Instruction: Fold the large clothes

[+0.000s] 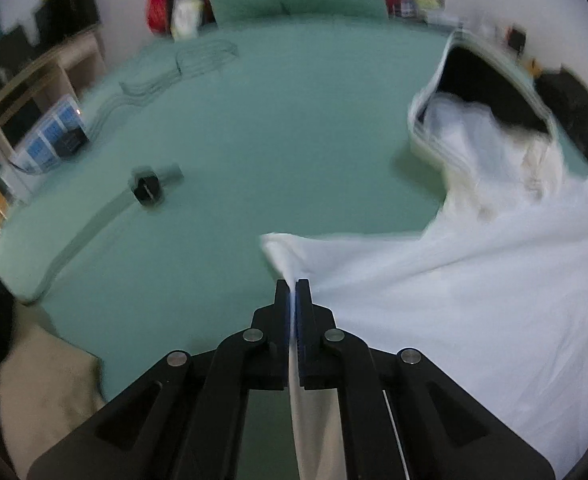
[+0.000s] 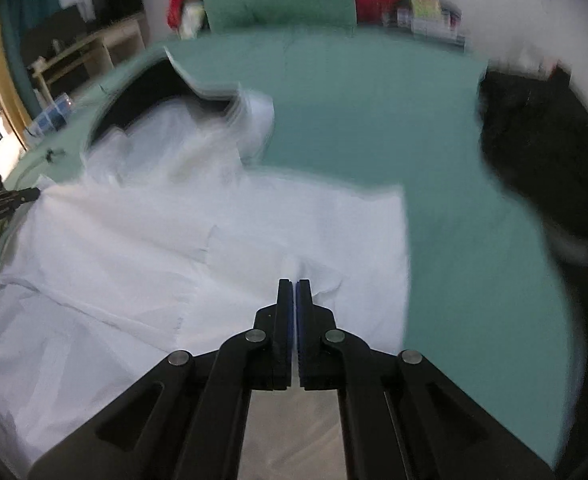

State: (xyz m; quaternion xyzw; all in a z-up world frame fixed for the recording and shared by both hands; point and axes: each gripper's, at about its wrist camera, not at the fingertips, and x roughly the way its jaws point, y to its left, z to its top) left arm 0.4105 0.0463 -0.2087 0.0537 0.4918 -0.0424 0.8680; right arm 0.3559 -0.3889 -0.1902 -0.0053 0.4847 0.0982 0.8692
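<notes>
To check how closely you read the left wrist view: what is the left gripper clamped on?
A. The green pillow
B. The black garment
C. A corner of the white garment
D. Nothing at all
C: the left gripper is shut with a strip of the white garment pinched between its pads, on the green bed sheet.

Dim, even light — motion blur, fisheye-warped edges.

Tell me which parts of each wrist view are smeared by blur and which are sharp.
Left wrist view: left gripper sharp; white garment and its dark-lined collar smeared, far shelves soft. Right wrist view: right gripper crisp; garment edges and black clothing streaked; fisheye bends the green bed sheet.
</notes>
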